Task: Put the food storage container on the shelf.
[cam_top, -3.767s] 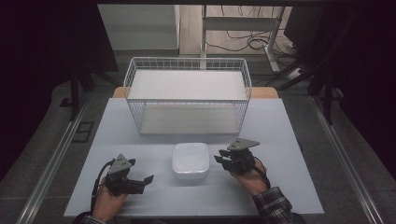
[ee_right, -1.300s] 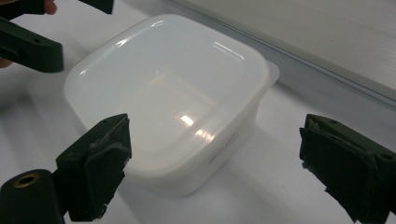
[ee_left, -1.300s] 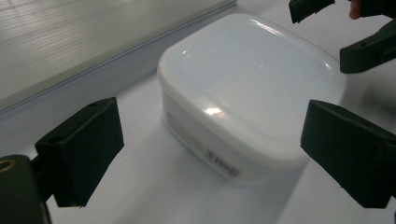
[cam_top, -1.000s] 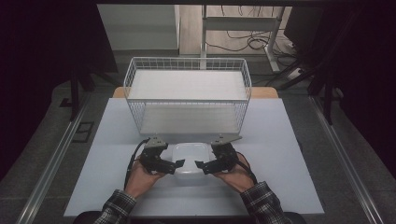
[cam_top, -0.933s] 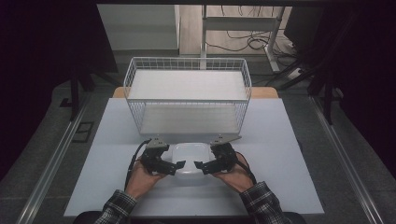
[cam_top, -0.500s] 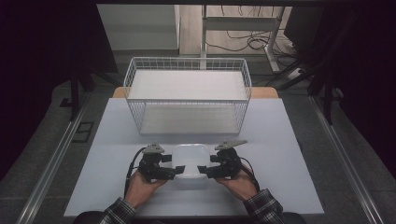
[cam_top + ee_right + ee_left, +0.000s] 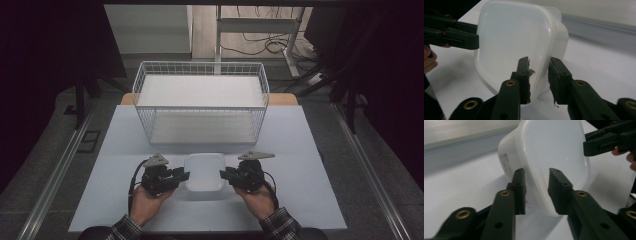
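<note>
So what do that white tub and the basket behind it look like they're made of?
The white tub looks like smooth, slightly translucent plastic: it has a soft sheen, rounded moulded corners and a small highlight on its lid. The basket looks like thin metal wire with a white coating, going by its open grid walls; the coating is my guess.

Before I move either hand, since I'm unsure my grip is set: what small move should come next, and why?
Probably close both grippers on the white container. The left gripper and right gripper each straddle an opposite edge of it with a gap between jaws and wall, so lifting toward the wire basket now would likely slip.
</note>
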A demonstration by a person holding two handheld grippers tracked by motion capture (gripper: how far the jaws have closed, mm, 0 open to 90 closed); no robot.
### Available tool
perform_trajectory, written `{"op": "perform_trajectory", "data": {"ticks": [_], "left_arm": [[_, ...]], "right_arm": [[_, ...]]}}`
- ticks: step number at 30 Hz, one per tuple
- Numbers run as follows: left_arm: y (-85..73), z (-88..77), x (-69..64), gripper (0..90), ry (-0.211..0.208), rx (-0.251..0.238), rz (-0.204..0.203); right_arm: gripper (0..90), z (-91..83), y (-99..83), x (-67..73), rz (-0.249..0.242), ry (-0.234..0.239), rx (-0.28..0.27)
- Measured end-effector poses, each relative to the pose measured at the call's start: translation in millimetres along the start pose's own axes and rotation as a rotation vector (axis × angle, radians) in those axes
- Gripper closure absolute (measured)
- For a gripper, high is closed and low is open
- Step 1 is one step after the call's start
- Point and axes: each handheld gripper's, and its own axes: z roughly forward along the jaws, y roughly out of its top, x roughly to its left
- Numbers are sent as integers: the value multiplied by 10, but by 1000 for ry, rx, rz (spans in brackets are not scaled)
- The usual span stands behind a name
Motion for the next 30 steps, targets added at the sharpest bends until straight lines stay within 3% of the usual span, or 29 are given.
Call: {"op": "perform_trajectory", "data": {"ticks": [2,3,12,24,30], "left_arm": [[-3,-1,-14,774,27,-11,17],[3,7,-12,774,24,-11,5],[8,-5,28,780,24,-50,-22],[174,16,96,779,59,-80,5],[296,67,206,777,74,-87,11]], "right_arm": [[761,-17,-2,3,-8,-26,-17],[763,-17,-5,15,-29,-35,-22],[766,-28,-2,63,-53,-57,-77],[768,16,129,19,-87,-68,-124],[768,100,237,-45,-91,-77,-143]]}}
